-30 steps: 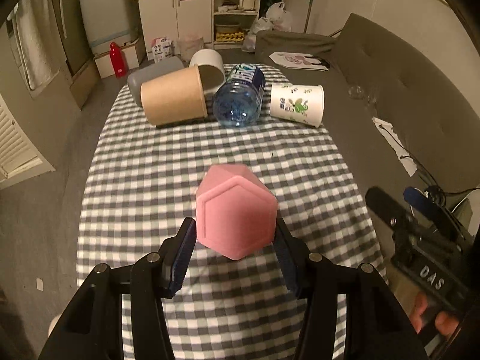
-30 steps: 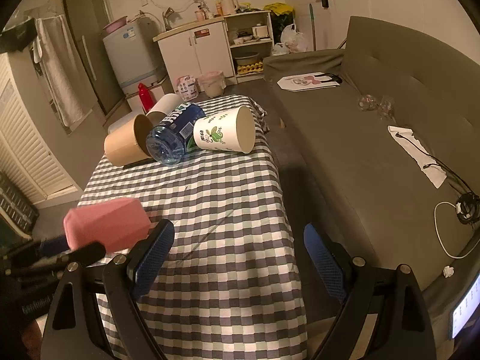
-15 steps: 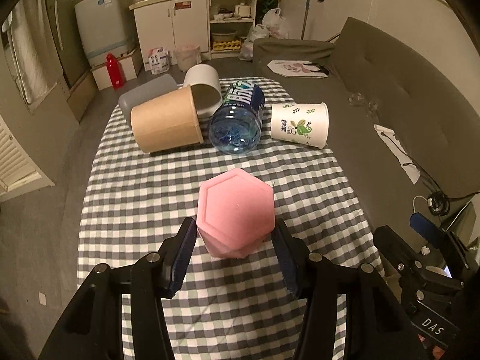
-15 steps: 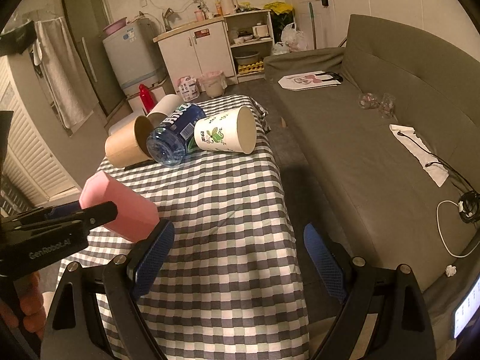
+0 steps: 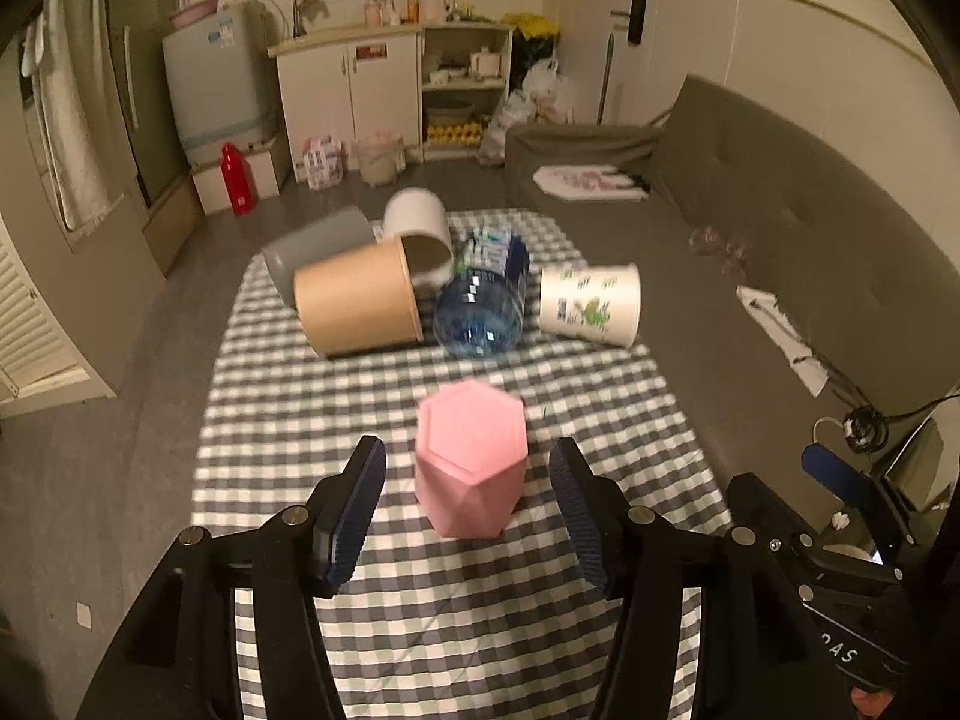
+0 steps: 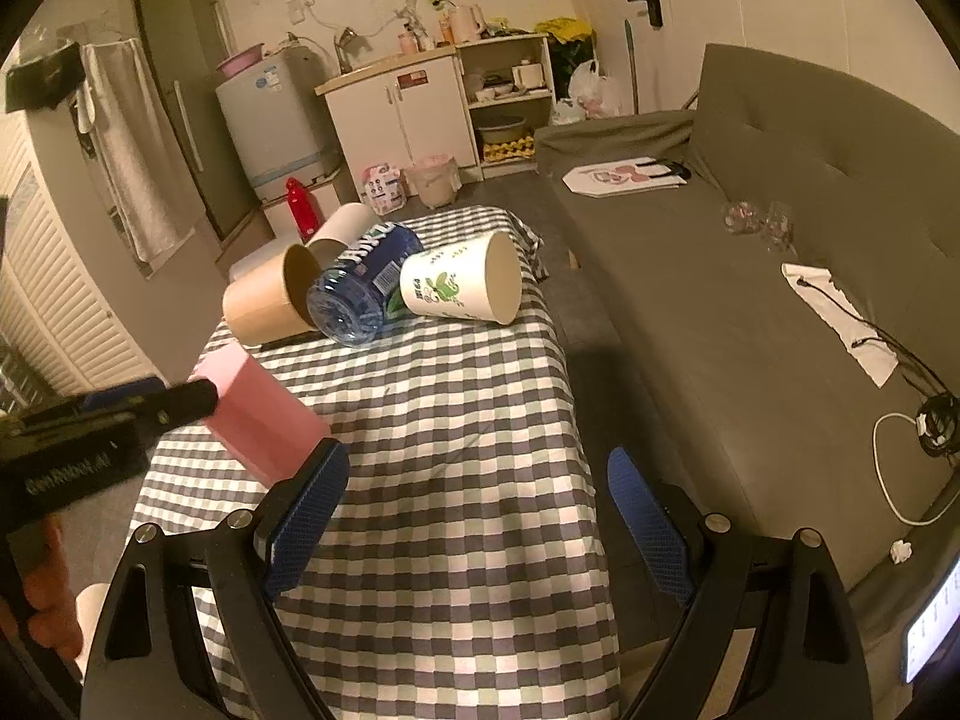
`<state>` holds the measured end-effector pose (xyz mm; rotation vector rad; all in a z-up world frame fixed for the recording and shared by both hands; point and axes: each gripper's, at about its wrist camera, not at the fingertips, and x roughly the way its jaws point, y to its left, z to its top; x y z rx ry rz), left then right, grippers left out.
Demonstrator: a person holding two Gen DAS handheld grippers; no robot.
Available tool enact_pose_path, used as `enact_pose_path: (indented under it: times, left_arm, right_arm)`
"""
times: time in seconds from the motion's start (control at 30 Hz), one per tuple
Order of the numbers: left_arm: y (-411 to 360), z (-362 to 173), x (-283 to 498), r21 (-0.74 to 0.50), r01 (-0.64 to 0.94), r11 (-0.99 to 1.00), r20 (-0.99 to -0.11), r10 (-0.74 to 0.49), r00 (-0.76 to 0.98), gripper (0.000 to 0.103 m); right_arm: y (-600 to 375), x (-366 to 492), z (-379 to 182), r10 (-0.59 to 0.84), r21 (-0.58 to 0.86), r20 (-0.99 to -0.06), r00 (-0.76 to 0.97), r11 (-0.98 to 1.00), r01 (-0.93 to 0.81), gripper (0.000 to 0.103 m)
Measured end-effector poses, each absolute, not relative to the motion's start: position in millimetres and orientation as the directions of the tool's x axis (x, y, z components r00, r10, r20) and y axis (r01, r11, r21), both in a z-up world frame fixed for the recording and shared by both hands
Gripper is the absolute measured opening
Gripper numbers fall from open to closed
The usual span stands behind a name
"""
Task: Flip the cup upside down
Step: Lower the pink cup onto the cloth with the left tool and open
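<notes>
The pink hexagonal cup (image 5: 471,462) stands upside down on the checked tablecloth (image 5: 420,630), its flat base facing up. My left gripper (image 5: 468,504) is open, its fingers apart on either side of the cup with a gap on both sides. In the right wrist view the pink cup (image 6: 258,426) shows at the left with the left gripper's finger beside it. My right gripper (image 6: 474,516) is open and empty, over the table's near right part.
At the table's far end lie a brown paper cup (image 5: 357,306), a grey cup (image 5: 318,252), a white cup (image 5: 417,228), a blue water bottle (image 5: 486,306) and a printed paper cup (image 5: 591,306). A grey sofa (image 6: 780,312) runs along the right.
The left gripper turned the pink cup base-up, set it on the cloth, then opened and let it go. The right gripper has barely moved.
</notes>
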<state>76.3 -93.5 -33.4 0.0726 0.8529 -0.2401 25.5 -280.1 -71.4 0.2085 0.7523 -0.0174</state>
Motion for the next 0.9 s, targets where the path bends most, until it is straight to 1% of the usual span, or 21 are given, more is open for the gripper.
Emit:
enact_pose_path:
  times: [0.23,0.47,0.63,0.9]
  left_arm:
    - [-65.6,5.3,43.8,-0.091,0.212,0.973,-0.660,-0.219,0.719,0.060]
    - [-36.4,22.1,13.9,-0.073,0.161,0.984,-0.582,-0.173,0.794,0.060]
    - [-17.6,11.1,-2.3,-0.057,0.109,0.992,-0.562,-0.122,0.818,0.060]
    - [-7.5,-26.5,-14.2,-0.050,0.072,0.996,-0.567,-0.088,0.819,0.060]
  right_arm:
    - [-266.9,1.7,-27.7,0.059,0.157,-0.600,0.798,0.987,0.045,0.088]
    - [-238.4,-19.8,3.5,0.088,0.107,-0.532,0.842,0.994,-0.036,0.088]
    - [-216.5,-31.1,5.4,0.116,0.084,-0.514,0.850,0.993,-0.085,0.088]
    - [-197.5,-35.6,-30.6,0.119,0.047,-0.548,0.828,0.993,-0.112,0.088]
